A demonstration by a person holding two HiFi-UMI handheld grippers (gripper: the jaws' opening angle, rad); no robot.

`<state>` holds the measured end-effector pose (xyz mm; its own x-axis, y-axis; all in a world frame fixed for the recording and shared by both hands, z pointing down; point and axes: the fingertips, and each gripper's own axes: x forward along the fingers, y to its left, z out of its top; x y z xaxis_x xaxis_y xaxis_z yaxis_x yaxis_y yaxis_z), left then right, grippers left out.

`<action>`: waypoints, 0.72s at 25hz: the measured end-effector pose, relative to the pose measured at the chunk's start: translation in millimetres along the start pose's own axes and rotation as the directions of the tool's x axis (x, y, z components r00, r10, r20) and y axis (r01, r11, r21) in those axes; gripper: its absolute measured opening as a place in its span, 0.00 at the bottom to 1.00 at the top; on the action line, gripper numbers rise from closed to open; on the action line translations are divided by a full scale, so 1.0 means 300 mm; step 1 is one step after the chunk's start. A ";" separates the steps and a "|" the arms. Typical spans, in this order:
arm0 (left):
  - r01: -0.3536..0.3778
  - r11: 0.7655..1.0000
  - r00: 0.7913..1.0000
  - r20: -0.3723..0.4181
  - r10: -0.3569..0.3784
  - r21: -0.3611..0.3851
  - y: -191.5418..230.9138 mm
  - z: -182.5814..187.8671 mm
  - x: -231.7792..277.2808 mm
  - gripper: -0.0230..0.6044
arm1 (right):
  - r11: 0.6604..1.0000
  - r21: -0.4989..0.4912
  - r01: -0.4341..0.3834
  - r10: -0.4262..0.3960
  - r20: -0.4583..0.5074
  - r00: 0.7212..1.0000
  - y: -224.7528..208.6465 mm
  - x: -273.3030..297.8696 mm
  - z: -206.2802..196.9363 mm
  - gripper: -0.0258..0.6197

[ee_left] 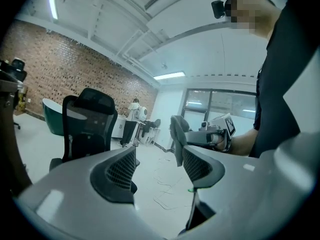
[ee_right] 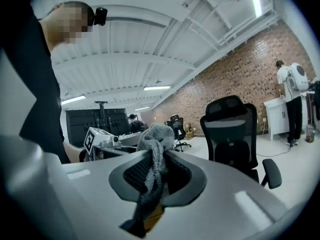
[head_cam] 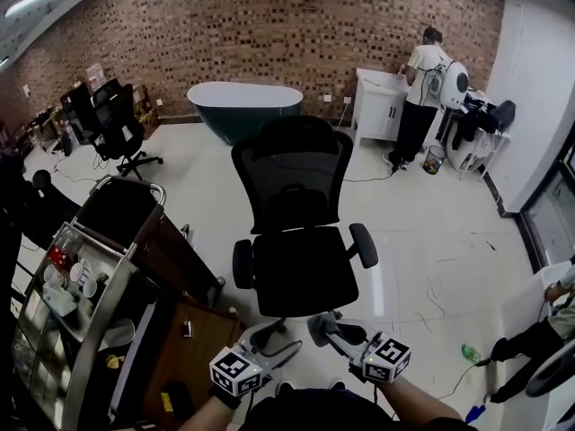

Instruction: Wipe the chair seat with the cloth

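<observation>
A black mesh office chair stands on the white floor straight ahead, its seat bare and facing me. Both grippers are held low, just in front of the seat's near edge. My right gripper is shut on a grey cloth, which bunches above the jaws and hangs down between them. My left gripper stands open with nothing between its fingers. The left gripper view shows the cloth and the chair beyond the jaws. In the right gripper view the chair stands to the right.
A metal cart with cups stands close on the left. Behind the chair are a dark green bathtub and a person at a white cabinet. A second black chair is far left. Another person is at the right edge.
</observation>
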<state>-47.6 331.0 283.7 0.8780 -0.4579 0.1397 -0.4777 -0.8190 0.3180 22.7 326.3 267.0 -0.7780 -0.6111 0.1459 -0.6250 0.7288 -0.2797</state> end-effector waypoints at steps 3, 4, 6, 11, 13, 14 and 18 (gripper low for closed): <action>-0.018 1.000 1.000 0.018 0.018 -0.007 -0.029 0.027 0.026 0.55 | 1.000 -0.013 -0.011 0.010 -0.040 0.999 -0.005 -0.044 -0.012 0.11; -0.022 1.000 0.999 0.027 0.022 -0.011 -0.046 0.036 0.037 0.55 | 1.000 -0.020 -0.016 0.015 -0.047 0.999 -0.006 -0.068 -0.007 0.11; -0.023 1.000 0.999 0.044 0.023 -0.015 -0.088 0.053 0.061 0.55 | 0.999 -0.038 -0.025 0.023 -0.053 0.998 -0.013 -0.124 0.000 0.11; -0.041 0.999 0.997 0.065 0.040 0.012 -0.183 0.067 0.101 0.55 | 1.000 -0.020 -0.021 0.020 -0.051 0.998 -0.055 -0.259 -0.019 0.11; -0.050 0.999 0.996 0.073 0.049 0.014 -0.210 0.070 0.113 0.55 | 1.000 -0.011 -0.023 0.022 -0.046 0.999 -0.073 -0.297 -0.020 0.11; -0.052 0.999 0.996 0.076 0.051 0.014 -0.225 0.071 0.119 0.55 | 1.000 -0.011 -0.025 0.025 -0.041 0.999 -0.077 -0.314 -0.015 0.11; -0.060 0.998 0.995 0.078 0.058 0.019 -0.278 0.063 0.132 0.55 | 0.999 -0.018 -0.045 0.044 -0.015 0.999 -0.066 -0.364 0.015 0.11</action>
<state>26.4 374.7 245.0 0.8437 -0.5302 0.0842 -0.5297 -0.7965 0.2915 120.2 377.4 252.2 -0.8058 -0.5736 0.1471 -0.5907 0.7609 -0.2684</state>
